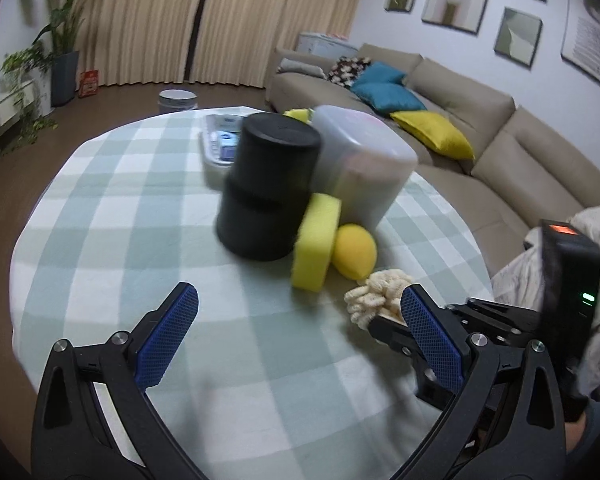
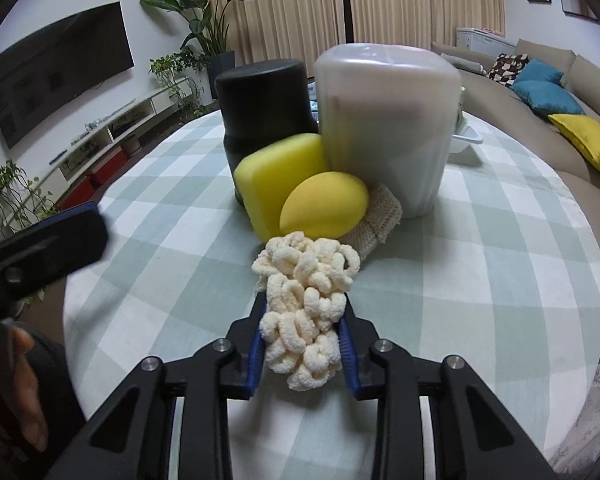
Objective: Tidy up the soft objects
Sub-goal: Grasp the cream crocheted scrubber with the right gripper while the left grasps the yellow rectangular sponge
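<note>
A cream, loopy chenille cloth (image 2: 306, 276) lies on the checked tablecloth (image 2: 480, 280), and my right gripper (image 2: 305, 304) is shut on its near end, blue pads pressing both sides. Behind it sit a yellow egg-shaped sponge (image 2: 324, 208), a yellow block sponge (image 2: 276, 176) standing on edge, and a beige knitted cloth (image 2: 380, 216). In the left wrist view my left gripper (image 1: 300, 300) stands open and empty above the table, left of the chenille cloth (image 1: 374, 294), with the block sponge (image 1: 316, 240) and egg sponge (image 1: 354, 250) just beyond.
A black cylindrical container (image 2: 264, 100) and a tall translucent white container (image 2: 384, 128) stand right behind the sponges. A white tray (image 1: 216, 148) lies at the table's far side. A beige sofa (image 1: 480, 120) with cushions runs along the right.
</note>
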`<action>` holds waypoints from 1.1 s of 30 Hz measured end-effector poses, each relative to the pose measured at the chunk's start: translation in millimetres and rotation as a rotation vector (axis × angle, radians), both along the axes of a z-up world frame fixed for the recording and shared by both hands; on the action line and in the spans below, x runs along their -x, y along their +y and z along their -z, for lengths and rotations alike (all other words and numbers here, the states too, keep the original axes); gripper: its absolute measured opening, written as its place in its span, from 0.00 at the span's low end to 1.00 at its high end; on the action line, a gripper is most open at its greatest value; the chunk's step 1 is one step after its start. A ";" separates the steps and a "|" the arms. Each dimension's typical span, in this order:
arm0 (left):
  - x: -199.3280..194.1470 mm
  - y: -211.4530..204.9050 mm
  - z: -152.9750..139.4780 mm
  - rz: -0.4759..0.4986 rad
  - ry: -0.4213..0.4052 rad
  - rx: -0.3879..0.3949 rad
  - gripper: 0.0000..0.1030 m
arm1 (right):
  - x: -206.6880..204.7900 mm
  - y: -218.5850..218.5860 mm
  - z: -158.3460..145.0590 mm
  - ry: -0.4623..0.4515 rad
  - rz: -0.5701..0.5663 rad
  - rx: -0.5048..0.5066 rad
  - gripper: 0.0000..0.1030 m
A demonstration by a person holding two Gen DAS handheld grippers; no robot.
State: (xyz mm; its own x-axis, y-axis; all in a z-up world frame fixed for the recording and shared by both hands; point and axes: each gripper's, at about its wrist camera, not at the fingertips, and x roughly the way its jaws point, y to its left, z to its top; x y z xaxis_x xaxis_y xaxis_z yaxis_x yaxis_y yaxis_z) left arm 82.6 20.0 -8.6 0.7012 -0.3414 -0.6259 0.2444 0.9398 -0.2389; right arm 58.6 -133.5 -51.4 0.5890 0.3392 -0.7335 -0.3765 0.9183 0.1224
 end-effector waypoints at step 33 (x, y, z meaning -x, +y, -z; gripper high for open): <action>-76.0 -45.3 42.4 0.055 0.128 -0.109 0.22 | 4.2 -58.1 -10.3 -0.013 0.128 -0.089 0.33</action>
